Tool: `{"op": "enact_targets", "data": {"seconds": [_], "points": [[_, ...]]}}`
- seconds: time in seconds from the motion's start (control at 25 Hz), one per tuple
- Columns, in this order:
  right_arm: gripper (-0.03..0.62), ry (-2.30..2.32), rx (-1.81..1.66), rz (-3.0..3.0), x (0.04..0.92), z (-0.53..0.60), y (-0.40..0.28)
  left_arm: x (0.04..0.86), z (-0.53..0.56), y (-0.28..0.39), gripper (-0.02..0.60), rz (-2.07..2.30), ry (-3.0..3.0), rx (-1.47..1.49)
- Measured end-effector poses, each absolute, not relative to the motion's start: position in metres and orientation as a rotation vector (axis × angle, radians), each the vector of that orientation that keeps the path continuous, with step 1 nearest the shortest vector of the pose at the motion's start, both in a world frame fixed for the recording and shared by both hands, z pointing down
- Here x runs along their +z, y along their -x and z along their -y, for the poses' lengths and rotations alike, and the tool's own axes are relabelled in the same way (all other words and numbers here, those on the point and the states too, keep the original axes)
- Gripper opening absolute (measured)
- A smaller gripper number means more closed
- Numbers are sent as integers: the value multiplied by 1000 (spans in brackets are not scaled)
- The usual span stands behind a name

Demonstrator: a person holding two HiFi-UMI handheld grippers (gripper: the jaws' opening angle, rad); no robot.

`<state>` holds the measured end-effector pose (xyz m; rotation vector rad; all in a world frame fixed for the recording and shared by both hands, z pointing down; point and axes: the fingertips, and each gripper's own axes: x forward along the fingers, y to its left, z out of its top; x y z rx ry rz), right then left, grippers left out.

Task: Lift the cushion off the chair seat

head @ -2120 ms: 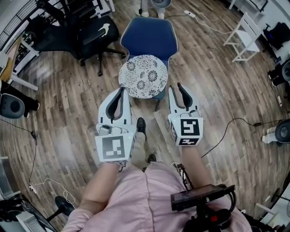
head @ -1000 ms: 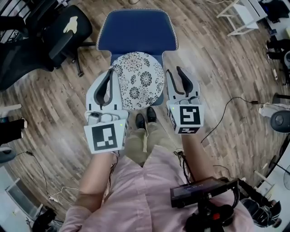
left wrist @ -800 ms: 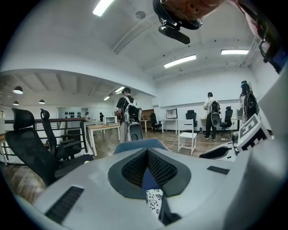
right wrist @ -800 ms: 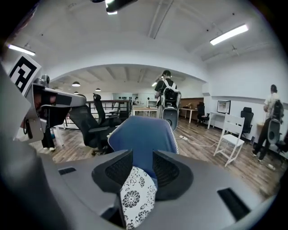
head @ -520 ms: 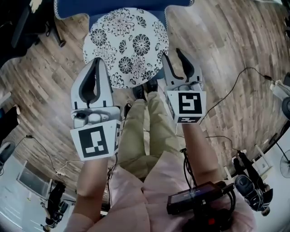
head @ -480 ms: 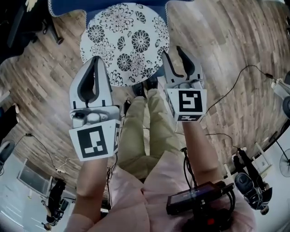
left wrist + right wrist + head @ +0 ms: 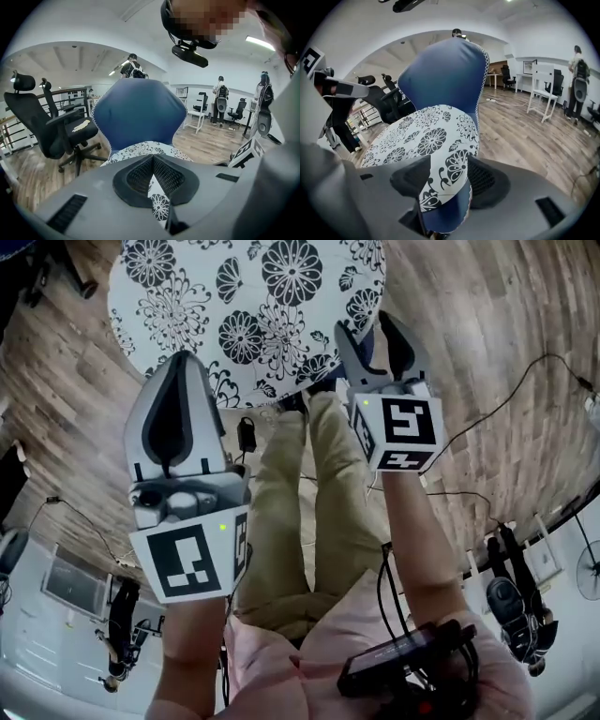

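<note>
No desk appears in any view, so positions are given against the seat's edges. The floral cushion (image 7: 248, 306) lies flat on the blue chair (image 7: 136, 112), covering the seat, and is not lifted. The right gripper (image 7: 377, 329) is at the cushion's near right edge with its jaws spread. The rim sits between them, with a blue layer beneath it that may be the seat or the cushion's underside, and the jaws are not clamped on it. The left gripper (image 7: 178, 367) is at the near left edge. Its tips are pressed together with no fabric seen nipped between them, and the floral pattern shows only through the gap behind the tips. Judgement: the approach is complete on the right and no grip is made. The left jaws need to part and take the rim, the right jaws need to close, and then the cushion can be raised.
</note>
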<state>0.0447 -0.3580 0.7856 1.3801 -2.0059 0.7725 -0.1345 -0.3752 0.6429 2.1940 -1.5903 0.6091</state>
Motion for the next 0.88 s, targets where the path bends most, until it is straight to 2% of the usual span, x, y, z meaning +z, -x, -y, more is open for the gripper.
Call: {"op": "enact_targets", "data": {"seconds": [0.2, 0.32, 0.4, 0.48, 0.52, 0.88], "points": [[255, -1382, 854, 1912, 824, 350, -44, 657, 371, 143, 11, 1595, -2179, 608], [224, -1376, 855, 1870, 831, 351, -43, 655, 373, 148, 11, 1604, -2183, 595], [159, -1374, 865, 1863, 828, 353, -41, 648, 374, 152, 11, 1612, -2191, 582], [49, -1378, 871, 1882, 817, 356, -35, 636, 376, 156, 11, 1628, -2205, 565], [33, -1382, 866, 1898, 809, 358, -31, 628, 378, 157, 11, 1639, -2216, 553], [27, -1377, 747, 2071, 662, 371, -1, 503, 389, 160, 11, 1736, -2301, 445]]}}
